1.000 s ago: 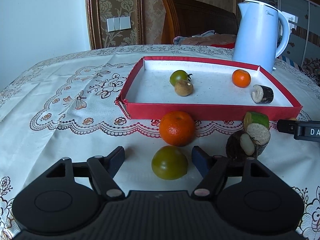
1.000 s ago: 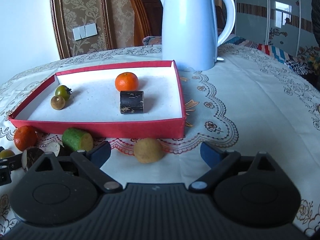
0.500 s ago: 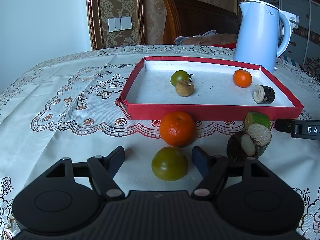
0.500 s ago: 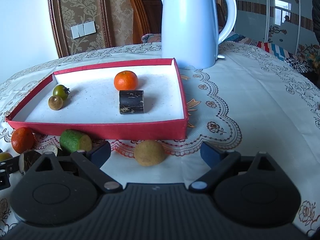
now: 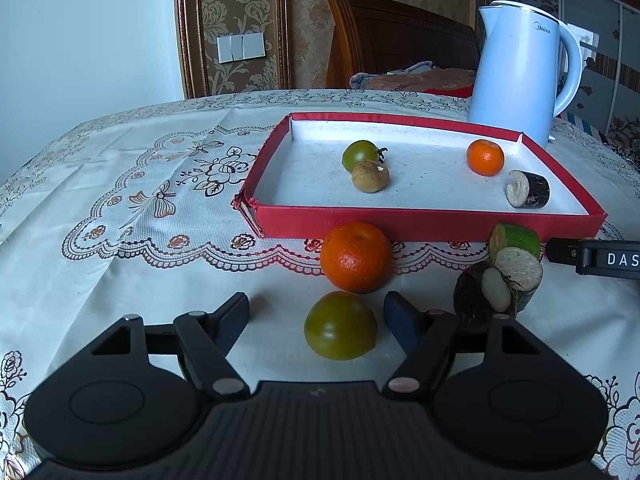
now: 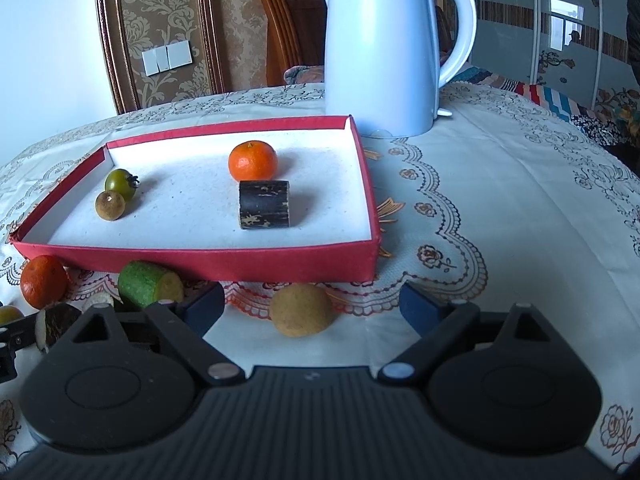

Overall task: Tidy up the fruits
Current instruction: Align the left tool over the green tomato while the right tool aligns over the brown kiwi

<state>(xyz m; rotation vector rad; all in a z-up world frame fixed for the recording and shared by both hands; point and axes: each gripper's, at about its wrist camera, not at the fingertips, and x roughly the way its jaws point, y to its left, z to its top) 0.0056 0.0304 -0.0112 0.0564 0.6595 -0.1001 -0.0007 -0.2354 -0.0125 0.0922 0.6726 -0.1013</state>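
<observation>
Right, landmark was the red tray (image 5: 424, 222) on the patterned tablecloth (image 5: 132, 200); all places given against it. Left gripper (image 5: 316, 314) sat just short of the tray's near wall, jaws spread; a green tomato (image 5: 340, 325) lay on the cloth between its fingers, pads clear of it on both sides; an orange mandarin (image 5: 355, 257) sat between that tomato and the tray's near wall, close to the wall. Off the tray's near right corner, a cluster: green cut cylinder (image 5: 516, 238), a pale-faced cut piece and a dark split fruit (image 5: 476, 294), bunched together. Right gripper (image 6: 312, 306) was also in front of the tray's near wall, toward its right end; jaws wide and closing slightly; a tan round fruit (image 6: 302, 310) lay between the fingers, not touched by either pad. Inside the tray: small green tomato (image 6: 120, 184) and small brown fruit (image 6: 110, 206) touching near the left wall; a second mandarin (image 6: 253, 160) and a dark cylinder piece (image 6: 265, 205) just beside each other toward the right. White kettle (image 6: 380, 48) stood behind the tray's far right corner.
</observation>
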